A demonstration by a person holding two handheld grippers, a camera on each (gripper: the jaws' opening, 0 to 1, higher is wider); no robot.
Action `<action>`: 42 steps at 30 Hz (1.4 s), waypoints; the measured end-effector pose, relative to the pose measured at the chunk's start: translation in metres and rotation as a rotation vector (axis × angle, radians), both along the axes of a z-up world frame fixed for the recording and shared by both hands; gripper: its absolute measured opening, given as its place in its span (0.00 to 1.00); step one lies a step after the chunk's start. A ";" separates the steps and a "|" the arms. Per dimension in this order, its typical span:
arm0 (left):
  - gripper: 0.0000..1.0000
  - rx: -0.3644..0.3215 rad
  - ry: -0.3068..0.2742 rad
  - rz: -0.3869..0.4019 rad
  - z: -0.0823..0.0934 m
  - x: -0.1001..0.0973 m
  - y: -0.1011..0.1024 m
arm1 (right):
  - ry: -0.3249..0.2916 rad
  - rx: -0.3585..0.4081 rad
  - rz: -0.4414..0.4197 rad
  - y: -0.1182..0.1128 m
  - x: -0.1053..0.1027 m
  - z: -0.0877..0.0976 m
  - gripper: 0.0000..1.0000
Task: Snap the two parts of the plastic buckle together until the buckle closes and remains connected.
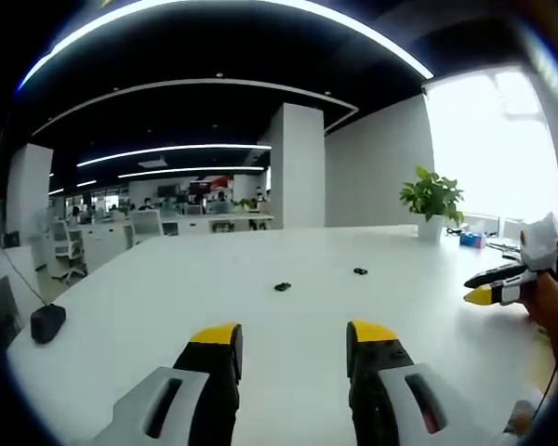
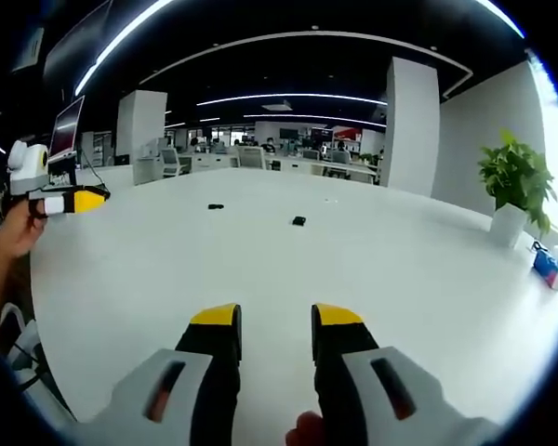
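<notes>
Nothing joined yet. In the left gripper view, the two buckle halves lie apart on the white surface [image 1: 167,307] around mid-frame: one buckle piece [image 1: 282,286] just left of centre, the other buckle piece [image 1: 360,271] up and to its right. The left gripper [image 1: 293,348] hangs at the bottom of the frame, fingers apart and holding nothing. The right gripper [image 2: 275,334] sits low in the right gripper view, fingers apart too, nothing between them. Both pieces are untouched, well ahead of either gripper. By my reading, everything remains: pick up each half, line them up, snap them shut.
</notes>
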State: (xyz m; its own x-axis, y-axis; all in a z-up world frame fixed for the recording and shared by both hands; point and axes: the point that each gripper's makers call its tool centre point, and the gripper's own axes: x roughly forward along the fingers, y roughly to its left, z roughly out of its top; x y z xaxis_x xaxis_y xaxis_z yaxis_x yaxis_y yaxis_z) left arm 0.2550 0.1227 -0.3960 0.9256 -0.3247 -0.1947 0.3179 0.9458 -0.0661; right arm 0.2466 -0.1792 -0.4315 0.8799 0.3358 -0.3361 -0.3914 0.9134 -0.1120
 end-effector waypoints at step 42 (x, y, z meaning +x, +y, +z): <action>0.46 -0.007 -0.005 -0.038 0.000 0.012 -0.013 | 0.003 -0.022 -0.021 -0.006 0.007 0.002 0.30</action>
